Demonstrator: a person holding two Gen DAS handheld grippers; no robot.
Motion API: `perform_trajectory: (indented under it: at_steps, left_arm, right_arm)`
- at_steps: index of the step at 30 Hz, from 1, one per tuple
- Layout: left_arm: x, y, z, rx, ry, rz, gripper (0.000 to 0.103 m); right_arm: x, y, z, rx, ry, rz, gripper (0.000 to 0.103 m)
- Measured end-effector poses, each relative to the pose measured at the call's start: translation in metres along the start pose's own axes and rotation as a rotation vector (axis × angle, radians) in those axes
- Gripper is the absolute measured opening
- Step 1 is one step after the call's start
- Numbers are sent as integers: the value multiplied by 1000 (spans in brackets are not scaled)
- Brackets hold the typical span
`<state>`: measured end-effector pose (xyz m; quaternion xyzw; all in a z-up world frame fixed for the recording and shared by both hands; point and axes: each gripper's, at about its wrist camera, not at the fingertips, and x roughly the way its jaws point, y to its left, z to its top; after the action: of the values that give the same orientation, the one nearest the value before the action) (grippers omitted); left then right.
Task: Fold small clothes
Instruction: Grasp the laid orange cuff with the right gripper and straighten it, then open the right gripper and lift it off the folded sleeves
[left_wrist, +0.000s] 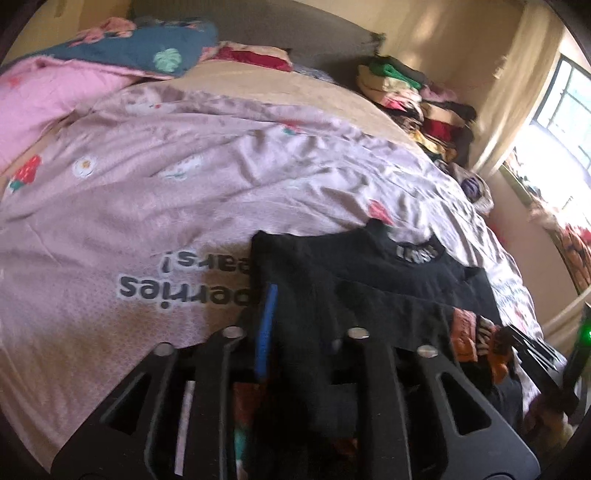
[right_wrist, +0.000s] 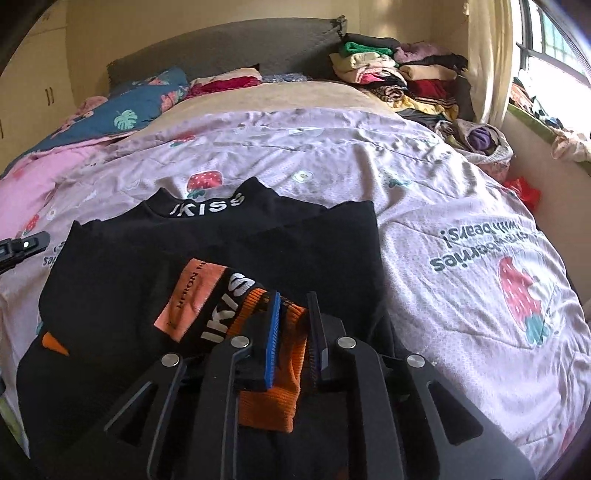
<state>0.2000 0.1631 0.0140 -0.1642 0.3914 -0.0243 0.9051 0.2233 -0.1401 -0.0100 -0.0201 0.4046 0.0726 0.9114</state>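
1. The right gripper (right_wrist: 293, 325), its jaws drawn close, pinches an orange ribbed hem (right_wrist: 273, 402) of the black garment (right_wrist: 229, 251) lying on the bed; the orange fabric passes between the blue pad and the dark pad.

2. The left gripper (left_wrist: 299, 317) is set over the same black garment's (left_wrist: 354, 280) near edge. Dark cloth covers the space beside its blue pad, and the opposing finger is not clearly visible, so whether it is clamped on the cloth cannot be told.

3. The black garment sits at the near edge of the pink strawberry-print bedspread (right_wrist: 369, 155), its collar lettering pointing toward the headboard. An orange label (right_wrist: 188, 299) and a lettered band lie on top of it, just beyond the right gripper.

4. Judging by the overlapping layers visible across the garment's body, the fold appears partly made: one edge already lies over the body, and the lifted hem suggests another fold is in hand. Smoothing and a final fold likely remain.

5. Beyond the garment, at the far right corner of the bedspread, stands a stack of folded clothes (right_wrist: 402, 74); loose items (right_wrist: 480, 140) lie on the near side of it, by the window. Whether those belong to finished work cannot be determined.

6. Pillows and a pink quilt (left_wrist: 44, 96) lie at the bedspread's far left.
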Motion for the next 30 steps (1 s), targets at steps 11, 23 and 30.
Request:
perform_trajectory:
  at_steps: [11,23,30]
  left_arm:
    - [7,-48,-24,119,76,-66,45]
    - [26,-54,-50,189,172,17,59]
    - [32,-53,-60,224,188,39,62]
  right_arm:
    - [-21,4,-6,27,-24,64,33]
    - [-26,36,-10,-52,-6,132,47]
    - [-22,62,-14,-116,14,179,57]
